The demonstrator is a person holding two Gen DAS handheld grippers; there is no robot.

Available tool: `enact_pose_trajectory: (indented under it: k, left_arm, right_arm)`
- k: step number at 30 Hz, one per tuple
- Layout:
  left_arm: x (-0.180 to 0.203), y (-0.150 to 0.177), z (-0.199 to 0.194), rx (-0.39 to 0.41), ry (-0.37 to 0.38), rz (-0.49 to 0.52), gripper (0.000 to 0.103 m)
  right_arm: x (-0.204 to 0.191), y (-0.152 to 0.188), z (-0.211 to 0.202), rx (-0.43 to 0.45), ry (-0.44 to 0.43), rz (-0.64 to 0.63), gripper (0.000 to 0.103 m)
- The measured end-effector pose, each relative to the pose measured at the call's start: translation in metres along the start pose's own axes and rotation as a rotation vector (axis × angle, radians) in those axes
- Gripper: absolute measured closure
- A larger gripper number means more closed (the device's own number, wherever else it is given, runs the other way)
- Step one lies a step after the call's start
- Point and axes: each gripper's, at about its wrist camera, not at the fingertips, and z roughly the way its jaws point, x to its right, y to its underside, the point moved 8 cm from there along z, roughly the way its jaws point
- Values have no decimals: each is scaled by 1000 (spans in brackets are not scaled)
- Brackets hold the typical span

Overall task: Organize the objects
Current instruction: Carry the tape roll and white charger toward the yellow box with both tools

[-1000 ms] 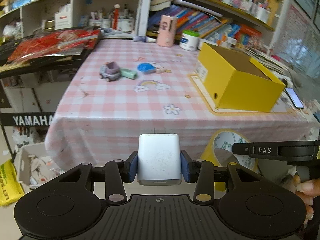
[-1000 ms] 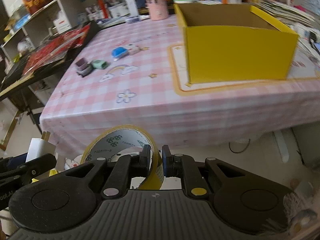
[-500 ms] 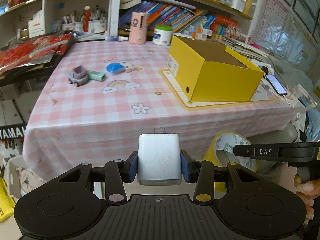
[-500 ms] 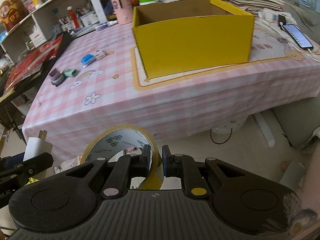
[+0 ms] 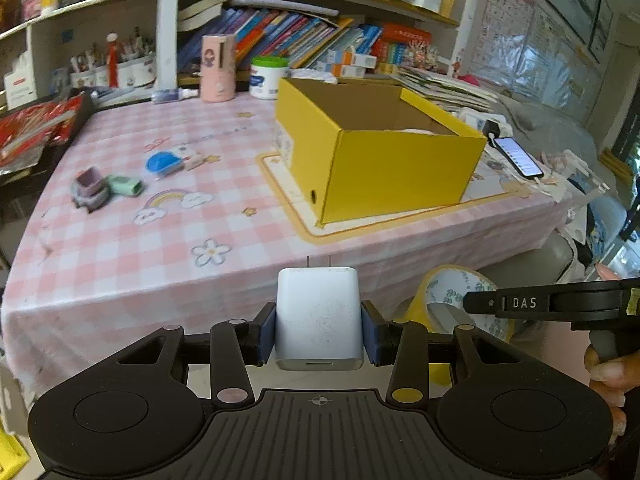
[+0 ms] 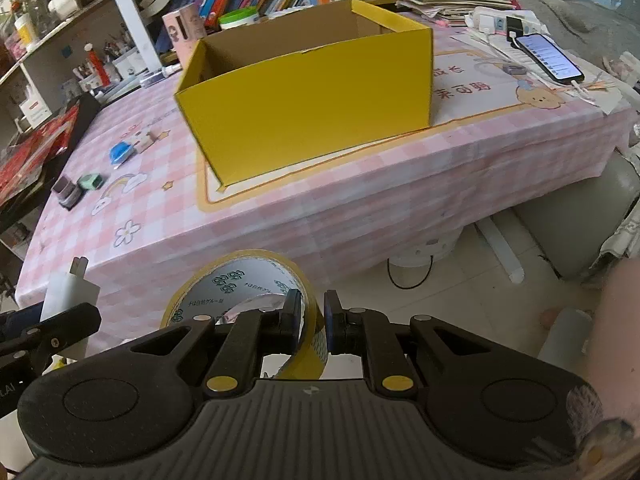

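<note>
Yellow box (image 5: 384, 160) on the worktop (image 5: 120, 240), centre frame, waits for both loads.
My left tool (image 5: 319, 330) pinches a white charger (image 5: 319, 316); my right tool (image 6: 312, 320) is pressed onto a tape roll's (image 6: 240, 284) wall. Carrying step; next, lift both over the rim. Since a second ago, the box has swung toward centre.

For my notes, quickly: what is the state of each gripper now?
Left gripper: closed on the white charger.
Right gripper: closed on the wall of the tape roll.
</note>
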Motion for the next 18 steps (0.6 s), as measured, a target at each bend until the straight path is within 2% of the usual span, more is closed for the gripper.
enact_pose_trajectory:
  k: [12, 18]
  left_arm:
    - [31, -31, 25, 31, 34, 47, 62]
    - [47, -62, 28, 106, 43, 78, 62]
  right_arm:
    - [35, -34, 9, 8, 29, 17, 92]
    - [49, -69, 4, 89, 28, 19, 92]
